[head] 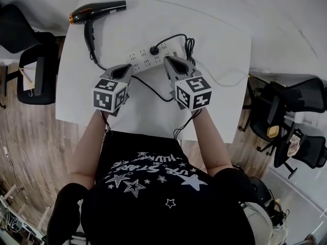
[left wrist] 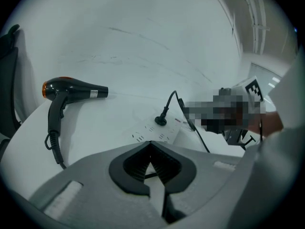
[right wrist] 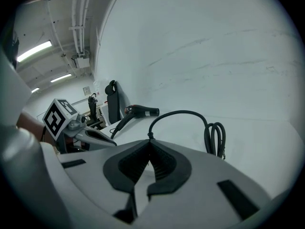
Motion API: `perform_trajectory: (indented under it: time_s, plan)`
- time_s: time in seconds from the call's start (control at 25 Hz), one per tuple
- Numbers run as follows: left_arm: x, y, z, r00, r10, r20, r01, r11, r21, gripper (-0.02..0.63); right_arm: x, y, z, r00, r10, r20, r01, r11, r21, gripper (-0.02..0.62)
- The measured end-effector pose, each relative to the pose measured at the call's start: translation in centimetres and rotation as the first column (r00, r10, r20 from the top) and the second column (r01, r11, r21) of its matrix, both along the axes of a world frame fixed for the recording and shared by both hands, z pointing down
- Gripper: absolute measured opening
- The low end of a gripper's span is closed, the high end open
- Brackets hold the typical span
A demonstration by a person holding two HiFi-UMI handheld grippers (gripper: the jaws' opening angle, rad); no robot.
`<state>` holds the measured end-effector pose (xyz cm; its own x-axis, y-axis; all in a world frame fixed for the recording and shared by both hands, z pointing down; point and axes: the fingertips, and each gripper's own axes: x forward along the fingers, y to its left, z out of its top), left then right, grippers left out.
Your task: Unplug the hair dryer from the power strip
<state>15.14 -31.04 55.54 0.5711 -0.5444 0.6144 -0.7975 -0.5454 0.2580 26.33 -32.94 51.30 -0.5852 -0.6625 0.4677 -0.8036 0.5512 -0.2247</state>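
A black hair dryer with an orange back end lies at the far left of the white table. Its black cord runs to a plug seated in the white power strip; spare cord is bundled at the strip's right end. My left gripper hovers just in front of the strip's left part, shut and empty. My right gripper hovers by the strip's right part, shut and empty. The left gripper view shows the dryer, plug and strip ahead. The right gripper view shows the plug's cord.
A thin white cable trails over the table's right side. Black office chairs stand left and right of the table on a wooden floor. The table's near edge is right in front of the person's body.
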Motion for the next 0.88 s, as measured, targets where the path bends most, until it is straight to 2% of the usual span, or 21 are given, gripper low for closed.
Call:
perform_trajectory:
  time_s: [0.2, 0.48, 0.52, 0.56, 0.8, 0.88]
  plan:
    - [0.8, -0.3, 1.2, 0.999, 0.010, 0.047, -0.009, 1.000, -0.016, 0.008, -0.8, -1.0, 0.8, 0.997, -0.057, -0.045, 0.057, 0.998, -0.001, 0.009]
    - [0.9, -0.8, 1.3, 0.999, 0.015, 0.050, -0.015, 1.000, -0.003, 0.008, -1.6, -2.6, 1.8, 0.987, -0.120, -0.105, 0.119, 0.993, -0.011, 0.012]
    - [0.9, -0.8, 1.3, 0.998, 0.018, 0.059, -0.018, 1.000, 0.000, 0.008, -1.7, -2.8, 1.9, 0.986, -0.127, -0.109, 0.127, 0.992, -0.008, 0.040]
    - [1.0, -0.8, 1.3, 0.997, 0.021, 0.071, -0.021, 1.000, 0.004, 0.008, -1.9, -2.9, 1.9, 0.984, -0.137, -0.112, 0.137, 0.991, -0.008, 0.105]
    - [1.3, -0.7, 1.4, 0.974, 0.066, 0.215, -0.078, 0.996, 0.049, 0.008, -3.2, -3.5, 2.7, 0.975, -0.179, -0.135, 0.180, 0.984, -0.006, 0.158]
    - [1.3, -0.7, 1.4, 0.972, 0.072, 0.226, -0.085, 0.995, 0.049, 0.008, -3.8, -3.6, 3.0, 0.972, -0.192, -0.138, 0.193, 0.981, -0.006, 0.172]
